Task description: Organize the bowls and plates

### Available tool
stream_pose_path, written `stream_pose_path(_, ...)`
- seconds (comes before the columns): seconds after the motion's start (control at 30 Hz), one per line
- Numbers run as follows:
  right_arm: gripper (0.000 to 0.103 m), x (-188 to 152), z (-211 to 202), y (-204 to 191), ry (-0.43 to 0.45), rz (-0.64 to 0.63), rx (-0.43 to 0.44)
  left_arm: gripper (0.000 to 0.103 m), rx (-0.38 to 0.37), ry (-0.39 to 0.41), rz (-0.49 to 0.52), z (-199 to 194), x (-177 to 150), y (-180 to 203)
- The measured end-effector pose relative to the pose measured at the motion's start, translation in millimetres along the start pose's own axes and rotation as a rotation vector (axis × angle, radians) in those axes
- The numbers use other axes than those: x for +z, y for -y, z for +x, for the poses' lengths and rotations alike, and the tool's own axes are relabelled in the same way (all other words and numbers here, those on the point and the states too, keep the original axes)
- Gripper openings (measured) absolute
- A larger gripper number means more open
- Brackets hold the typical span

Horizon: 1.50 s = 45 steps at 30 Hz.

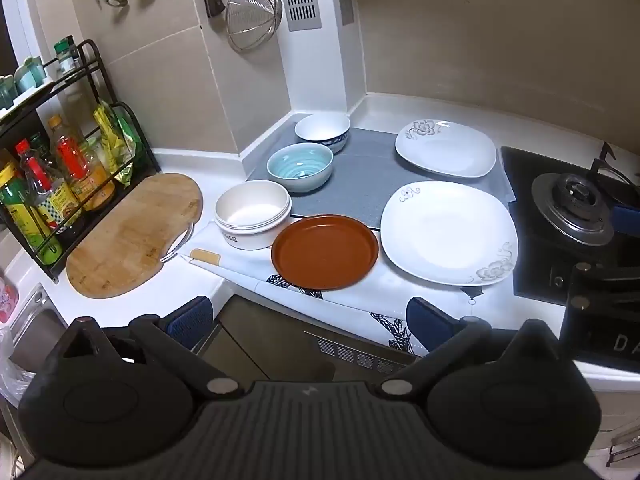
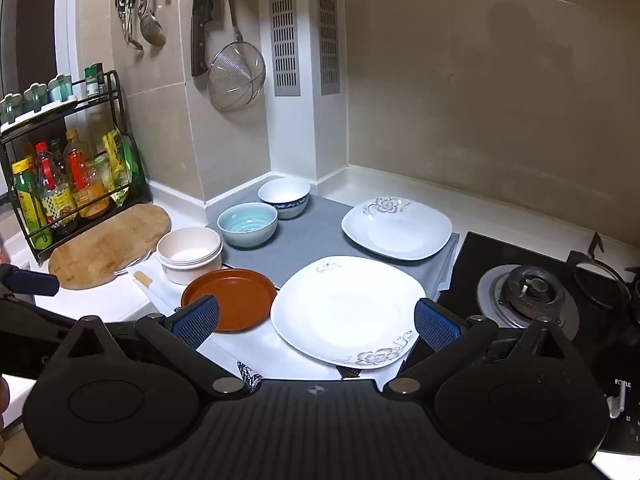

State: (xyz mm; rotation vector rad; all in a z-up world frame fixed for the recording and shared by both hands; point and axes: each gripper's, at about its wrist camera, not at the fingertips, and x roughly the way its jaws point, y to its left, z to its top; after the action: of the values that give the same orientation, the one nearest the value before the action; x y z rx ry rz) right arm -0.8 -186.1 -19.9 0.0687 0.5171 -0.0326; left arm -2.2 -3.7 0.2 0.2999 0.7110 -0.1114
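The left gripper (image 1: 308, 320) hangs off the front edge of the table (image 1: 180, 292), its jaws spread as wide as they go and nothing between them. The right gripper (image 2: 316, 322) is equally wide and empty, its blue pads either side of the near white plate (image 2: 348, 308) but above it, not touching.

From the left wrist view, the brown plate (image 1: 325, 252) lies at twelve o'clock just ahead, the near white plate (image 1: 448, 232) at one o'clock just beside it, and the far white plate (image 1: 446, 148) beyond that. At eleven o'clock stands the cream bowl (image 1: 253, 214), apparently more than one nested; behind it come the teal bowl (image 1: 300, 167) and the blue-patterned bowl (image 1: 322, 133), in a row running toward the corner.

All of it looks glazed ceramic: stiff, smooth, likely slippery under the pads, and liable to chip if knocked together. The square plates are broad and shallow, so I would take them by the raised rim at the near edge, one pad above and one below. The bowls are deeper and probably best pinched over the wall at the rim.

The far dishes sit on a grey mat (image 1: 360, 184); the near ones on a patterned white cloth (image 1: 360, 300), which may slide. A wooden cutting board (image 1: 132, 236) lies at ten o'clock beneath a bottle rack (image 1: 64, 168), a gas burner (image 1: 576, 208) at two o'clock, and a wire strainer (image 1: 253, 12) hangs on the tiled wall.
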Motion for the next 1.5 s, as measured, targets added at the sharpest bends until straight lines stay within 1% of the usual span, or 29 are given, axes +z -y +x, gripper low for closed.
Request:
stream_pose_path(0.03, 0.103, 1, -1, 0, 0.006, -0.004, -0.003, 0.103, 0.002, 0.004, 0.003, -1, 0, 3)
stream_pose_path(0.1, 0.103, 5, -5, -1, 0.014, -0.007, -0.009, 0.103, -0.045, -0.014, -0.030, 3, -3, -6)
stream_pose_path(0.13, 0.103, 5, 0, -8, -0.007, -0.026, -0.021, 0.103, -0.045, -0.027, -0.033, 7, 1, -8)
stream_pose_path(0.2, 0.103, 7, 3, -5, -0.022, -0.020, -0.010, 0.103, -0.044, -0.041, -0.020, 12, 5, -9)
stream_pose_path(0.27, 0.103, 6, 6, -6, -0.022, -0.021, -0.012, 0.103, -0.047, -0.033, -0.014, 9, 6, -11)
stream_pose_path(0.37, 0.103, 3, 15, -5, -0.025, -0.014, -0.017, 0.103, -0.051, -0.034, -0.016, 16, 11, -14)
stream_pose_path(0.67, 0.103, 7, 15, -10, -0.027, -0.014, -0.029, 0.103, -0.053, -0.041, -0.006, 22, 10, -12)
stream_pose_path(1.5, 0.103, 10, 17, -10, -0.034, -0.017, -0.027, 0.103, -0.047, -0.039, -0.010, 19, 13, -13)
